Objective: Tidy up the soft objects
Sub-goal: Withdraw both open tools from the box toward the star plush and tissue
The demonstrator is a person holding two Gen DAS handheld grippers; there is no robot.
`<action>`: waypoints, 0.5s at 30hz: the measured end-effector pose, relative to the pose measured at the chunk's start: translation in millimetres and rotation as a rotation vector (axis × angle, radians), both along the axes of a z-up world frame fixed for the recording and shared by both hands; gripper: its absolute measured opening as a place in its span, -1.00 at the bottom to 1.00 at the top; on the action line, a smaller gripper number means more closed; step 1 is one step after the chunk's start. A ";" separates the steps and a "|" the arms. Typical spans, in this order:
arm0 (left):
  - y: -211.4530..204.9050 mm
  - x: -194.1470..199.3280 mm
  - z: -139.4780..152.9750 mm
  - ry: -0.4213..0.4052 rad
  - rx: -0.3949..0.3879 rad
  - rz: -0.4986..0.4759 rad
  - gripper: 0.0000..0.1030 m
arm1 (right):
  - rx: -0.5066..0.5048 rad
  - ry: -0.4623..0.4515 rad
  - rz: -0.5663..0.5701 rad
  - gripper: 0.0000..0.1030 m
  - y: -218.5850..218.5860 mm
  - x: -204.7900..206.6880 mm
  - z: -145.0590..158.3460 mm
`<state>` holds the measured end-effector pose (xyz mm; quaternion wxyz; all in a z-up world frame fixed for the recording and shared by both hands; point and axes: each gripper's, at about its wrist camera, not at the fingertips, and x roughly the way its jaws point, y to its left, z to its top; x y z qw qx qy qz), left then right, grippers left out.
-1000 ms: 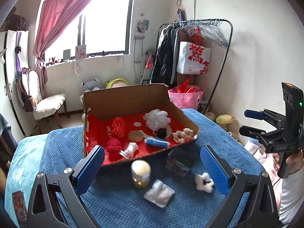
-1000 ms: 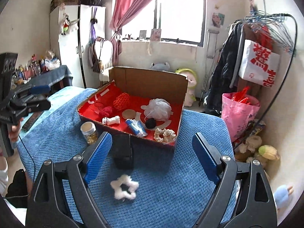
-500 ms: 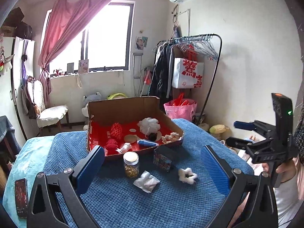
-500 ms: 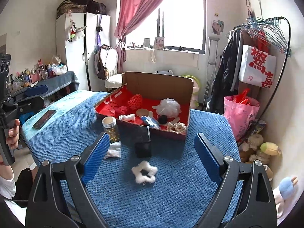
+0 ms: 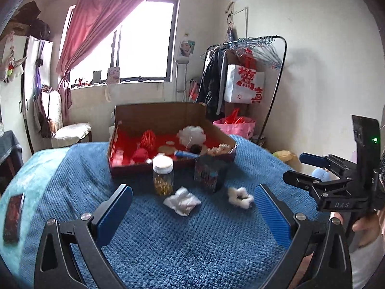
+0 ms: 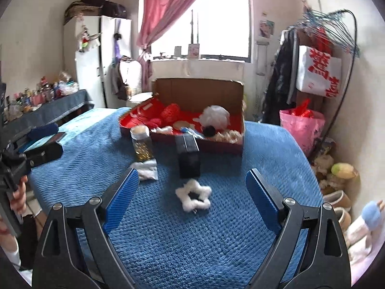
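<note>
An open cardboard box (image 5: 158, 118) (image 6: 197, 89) with a red inside stands on the blue blanket (image 5: 192, 240). It holds a white mesh pouf (image 5: 191, 134) (image 6: 215, 116), red knitted pieces (image 5: 147, 138) and other small soft items. In front of it lie a white fluffy star scrunchie (image 5: 239, 195) (image 6: 193, 195) and a crumpled white cloth (image 5: 182, 201) (image 6: 146, 171). My left gripper (image 5: 191, 207) is open above the blanket, short of the cloth. My right gripper (image 6: 192, 175) is open, with the scrunchie lying just beyond its tips, untouched.
A white-lidded jar (image 5: 163, 175) (image 6: 142, 144) and a dark box (image 5: 209, 173) (image 6: 189, 161) stand between the cardboard box and the loose items. A phone (image 5: 13, 216) lies at the bed's left. Clothes rack (image 5: 247, 72), pink bag (image 6: 302, 125) and plush toys (image 6: 336, 180) crowd the right.
Both grippers have drawn back from the cardboard box and sunk toward the blanket. The box looks farther off. Both stay open and empty.
</note>
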<state>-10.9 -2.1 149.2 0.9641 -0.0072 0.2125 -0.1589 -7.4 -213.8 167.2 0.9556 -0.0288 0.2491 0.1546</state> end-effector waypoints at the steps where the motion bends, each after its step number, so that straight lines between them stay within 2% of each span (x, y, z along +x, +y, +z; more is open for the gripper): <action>1: -3.1 2.2 -9.1 0.003 0.003 -0.004 1.00 | 0.004 0.001 -0.015 0.77 1.3 -0.1 -9.6; 4: -11.2 8.0 -33.5 0.014 0.022 -0.002 1.00 | 0.009 0.002 -0.044 0.77 2.6 0.2 -29.6; 9: -16.0 16.1 -65.1 0.041 0.030 0.048 1.00 | 0.081 0.024 -0.079 0.77 1.2 1.7 -56.6; 15: -12.1 25.5 -85.4 0.092 -0.005 0.080 1.00 | 0.006 0.025 -0.114 0.77 11.5 -0.3 -76.4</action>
